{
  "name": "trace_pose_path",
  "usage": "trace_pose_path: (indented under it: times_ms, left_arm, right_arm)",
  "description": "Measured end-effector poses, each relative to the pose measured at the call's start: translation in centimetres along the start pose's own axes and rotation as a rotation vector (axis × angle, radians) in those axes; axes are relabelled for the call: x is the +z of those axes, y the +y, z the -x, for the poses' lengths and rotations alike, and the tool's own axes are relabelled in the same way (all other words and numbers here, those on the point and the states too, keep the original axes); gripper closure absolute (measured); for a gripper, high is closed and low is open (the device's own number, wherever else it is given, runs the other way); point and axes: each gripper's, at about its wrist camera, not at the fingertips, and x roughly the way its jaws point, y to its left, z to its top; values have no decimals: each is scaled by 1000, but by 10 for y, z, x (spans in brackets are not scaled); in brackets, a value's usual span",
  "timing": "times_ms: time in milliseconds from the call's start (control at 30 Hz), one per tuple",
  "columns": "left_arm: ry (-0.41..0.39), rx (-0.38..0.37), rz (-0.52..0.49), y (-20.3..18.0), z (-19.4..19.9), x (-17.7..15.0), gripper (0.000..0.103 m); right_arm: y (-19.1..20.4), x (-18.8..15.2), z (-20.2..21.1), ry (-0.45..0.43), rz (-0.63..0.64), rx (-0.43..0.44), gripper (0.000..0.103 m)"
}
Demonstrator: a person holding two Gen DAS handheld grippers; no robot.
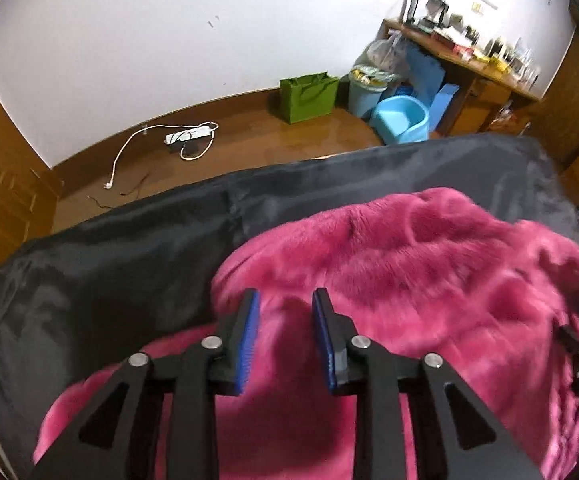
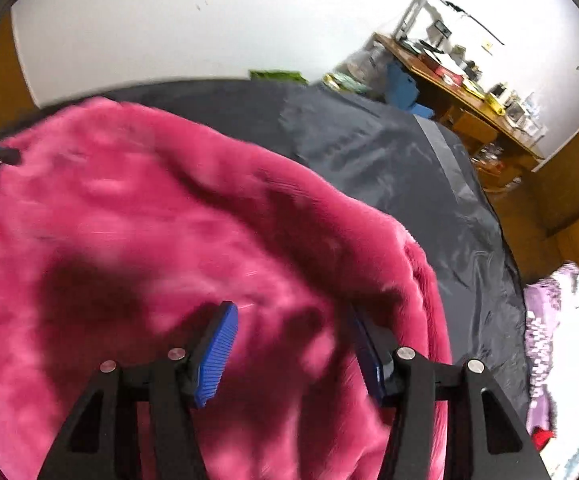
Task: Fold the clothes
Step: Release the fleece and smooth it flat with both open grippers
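Magenta fleece garment [image 1: 389,264]: heaped on black sheet [image 1: 129,248]. Left gripper [image 1: 285,340], right gripper [image 2: 293,344]: jaws apart over the pile, nothing held. Risk: thick nap bunching, pinch catching several layers, crooked fold.

Home, likely bedroom. Bed under dark cover [image 1: 129,248]; wood floor [image 1: 249,140]; power strip [image 1: 189,134] lying on it; green shopping bag [image 1: 308,96], blue plastic bin [image 1: 363,94] by far wall; cluttered wooden surface [image 1: 469,64] far right.
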Motion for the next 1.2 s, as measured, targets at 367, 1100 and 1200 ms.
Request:
trace_pose_path:
  times_ms: [367, 1100, 1200]
  left_arm:
    - [119, 82, 58, 77, 39, -98, 42]
    - [122, 242, 168, 91, 64, -120, 31]
    - [151, 191, 163, 68, 86, -147, 31]
  right_arm:
    - [54, -68, 15, 82, 132, 200, 44]
    - [-45, -84, 35, 82, -33, 251, 12]
    - [-91, -105, 39, 95, -110, 244, 12]
